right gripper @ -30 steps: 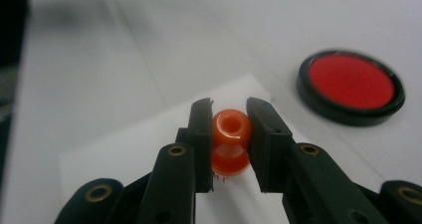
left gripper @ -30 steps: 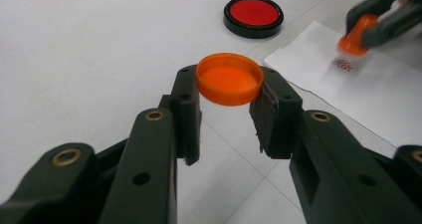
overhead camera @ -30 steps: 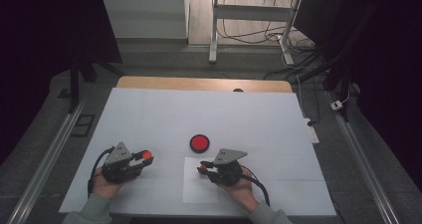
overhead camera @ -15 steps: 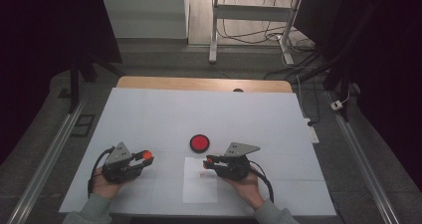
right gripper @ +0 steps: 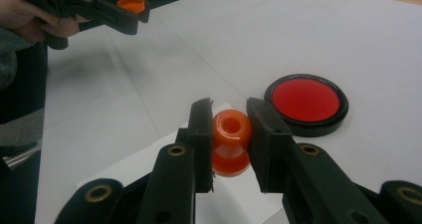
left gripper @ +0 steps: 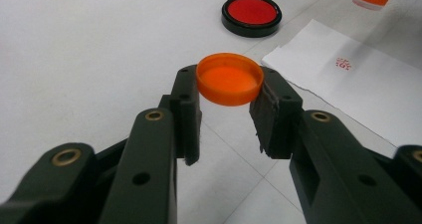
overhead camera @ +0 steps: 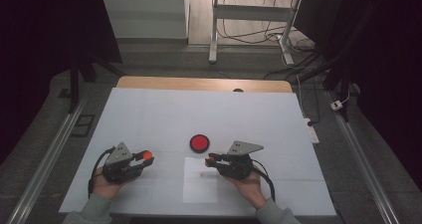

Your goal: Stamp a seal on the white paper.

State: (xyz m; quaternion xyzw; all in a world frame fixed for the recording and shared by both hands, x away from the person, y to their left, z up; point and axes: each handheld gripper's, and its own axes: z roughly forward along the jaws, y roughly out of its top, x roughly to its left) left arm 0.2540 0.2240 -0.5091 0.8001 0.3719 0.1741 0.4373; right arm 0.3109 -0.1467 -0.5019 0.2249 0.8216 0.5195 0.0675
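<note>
My left gripper [overhead camera: 147,157] [left gripper: 230,79] is shut on an orange cap [overhead camera: 147,156] [left gripper: 230,78], held level just above the white table. Over the top edge of a white paper sheet [overhead camera: 200,186] [left gripper: 358,89], my right gripper [overhead camera: 211,160] [right gripper: 230,119] is shut on an orange stamp [overhead camera: 211,160] [right gripper: 230,139]. The paper bears a small red stamp mark [overhead camera: 201,174] [left gripper: 343,63]. Beyond the paper, between the two grippers, lies a round black ink pad [overhead camera: 199,143] [left gripper: 251,12] [right gripper: 306,102] with its red face uncovered.
The white-covered table [overhead camera: 199,109] ends in a wooden strip [overhead camera: 204,83] at the far side. Metal rails [overhead camera: 45,159] run along both sides of it. A cable and a power strip [overhead camera: 312,133] lie off the right edge.
My right gripper has drifted slightly up and away from the person with the stamp still in it. The left gripper and cap have stayed put.
</note>
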